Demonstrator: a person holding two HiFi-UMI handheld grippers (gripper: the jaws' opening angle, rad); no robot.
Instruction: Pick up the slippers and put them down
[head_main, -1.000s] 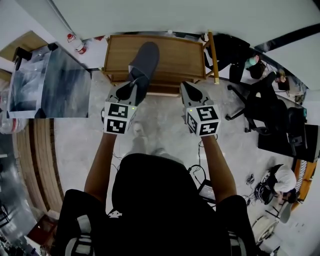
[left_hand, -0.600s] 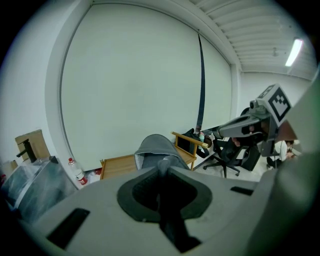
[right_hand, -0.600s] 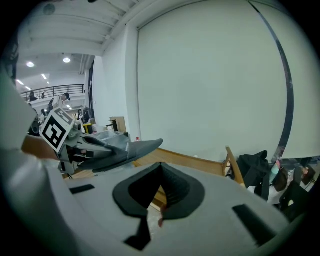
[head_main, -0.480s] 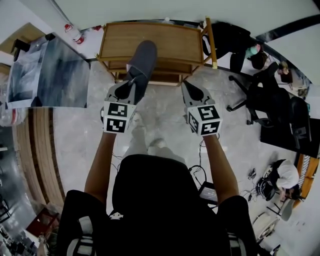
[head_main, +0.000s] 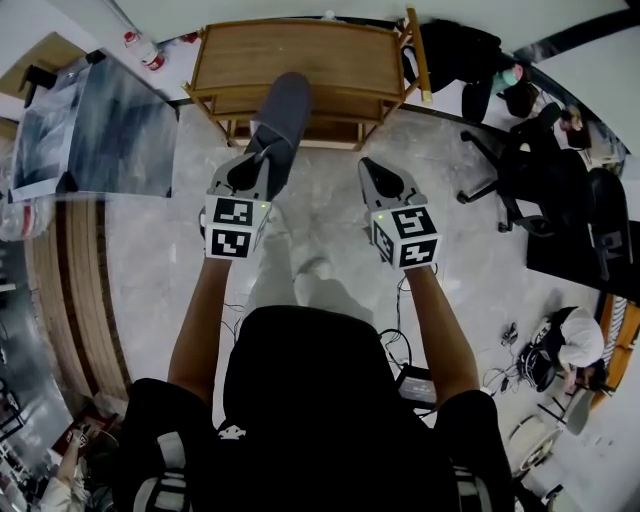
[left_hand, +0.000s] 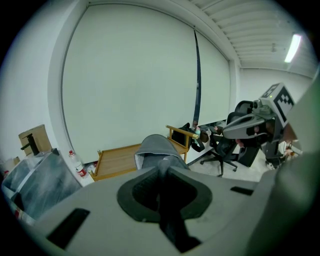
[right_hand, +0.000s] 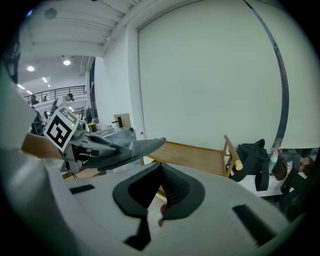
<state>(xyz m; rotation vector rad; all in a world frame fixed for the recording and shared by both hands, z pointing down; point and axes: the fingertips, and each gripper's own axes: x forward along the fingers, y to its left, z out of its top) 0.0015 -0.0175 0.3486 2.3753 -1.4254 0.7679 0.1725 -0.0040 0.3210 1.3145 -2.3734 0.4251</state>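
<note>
A grey slipper (head_main: 283, 110) hangs in the air in front of a low wooden rack (head_main: 330, 55). My left gripper (head_main: 262, 152) is shut on its heel end, and its toe points out over the rack's front. The left gripper view shows the slipper (left_hand: 155, 150) sticking out past my left gripper (left_hand: 162, 167), whose jaws are closed. My right gripper (head_main: 365, 162) is level with the left one, a little to its right, shut and holding nothing. In the right gripper view my right gripper (right_hand: 161, 172) has its pads together, with the slipper (right_hand: 135, 149) off to its left.
The rack (right_hand: 200, 157) stands against a pale wall, a black bag (head_main: 460, 50) hanging at its right post. A grey covered unit (head_main: 110, 130) and a bottle (head_main: 140, 47) are on the left. Office chairs (head_main: 540, 190) and a seated person (head_main: 575, 345) are on the right.
The rack has slid toward the top of the head view. Both grippers have come a little lower and away from it, still side by side, the left one still gripping the slipper.
</note>
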